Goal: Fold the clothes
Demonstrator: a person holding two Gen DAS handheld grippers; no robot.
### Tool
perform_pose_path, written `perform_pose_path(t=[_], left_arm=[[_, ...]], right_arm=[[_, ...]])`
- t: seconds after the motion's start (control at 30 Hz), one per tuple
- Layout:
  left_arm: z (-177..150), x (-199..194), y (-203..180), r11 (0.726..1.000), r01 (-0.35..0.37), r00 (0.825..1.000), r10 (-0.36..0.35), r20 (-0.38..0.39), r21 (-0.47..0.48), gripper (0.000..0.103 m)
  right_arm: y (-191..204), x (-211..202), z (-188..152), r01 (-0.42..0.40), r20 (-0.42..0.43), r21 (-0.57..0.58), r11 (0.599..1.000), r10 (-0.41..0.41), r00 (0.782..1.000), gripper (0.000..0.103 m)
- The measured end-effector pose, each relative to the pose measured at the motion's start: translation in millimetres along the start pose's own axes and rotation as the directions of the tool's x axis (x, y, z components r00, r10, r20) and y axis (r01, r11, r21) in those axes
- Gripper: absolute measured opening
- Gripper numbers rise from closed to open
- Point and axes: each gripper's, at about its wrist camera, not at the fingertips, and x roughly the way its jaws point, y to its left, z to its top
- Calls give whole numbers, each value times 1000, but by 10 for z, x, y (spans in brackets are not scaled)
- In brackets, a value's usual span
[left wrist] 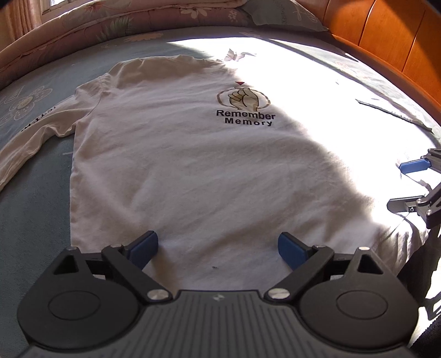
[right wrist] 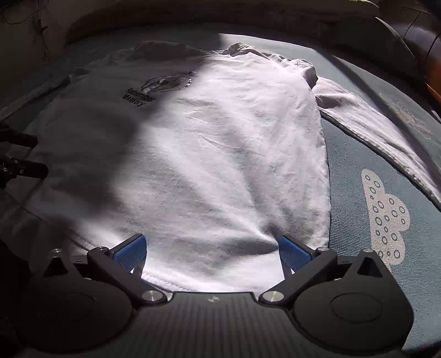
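Note:
A white long-sleeved shirt [left wrist: 193, 165] lies flat, front up, on the bed, with a hand drawing and "Remember Memory" printed on its chest [left wrist: 245, 117]. One sleeve [left wrist: 33, 137] stretches out to the left in the left wrist view; the other sleeve [right wrist: 372, 124] runs off to the right in the right wrist view. My left gripper [left wrist: 219, 247] is open over the hem, nothing pinched. My right gripper [right wrist: 212, 247] is open too, straddling the hem near the shirt's [right wrist: 206, 151] right corner, where the cloth creases against one pad. Each view catches the other gripper at its edge: the right gripper [left wrist: 405, 186] and the left gripper [right wrist: 26, 154].
The shirt rests on a blue bedsheet [right wrist: 358, 154] with pale flower and cloud prints. A floral quilt [left wrist: 124, 19] and a pillow [left wrist: 284, 13] lie at the far end. An orange wooden headboard [left wrist: 386, 35] curves along the right. Bright sunlight crosses half the shirt.

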Motion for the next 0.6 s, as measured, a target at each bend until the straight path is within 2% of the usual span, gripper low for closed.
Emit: perform_pose_path(t=[0.17,0.4,0.6], left_arm=[[-24,-22,74,999,28,999,-27,30,-41,94],[-33,-97,30,999,27,998,-25,62,-45,94],[-61,-112,-389,992,-15,997,5,79,126,94]], right_arm=[[19,14,31,19,-13,24,1000,-18,1000,103],[53,24,56,41,-23,58,997,-39,999,103],[59,13,25,39,-3,59,998,-39,999,103]])
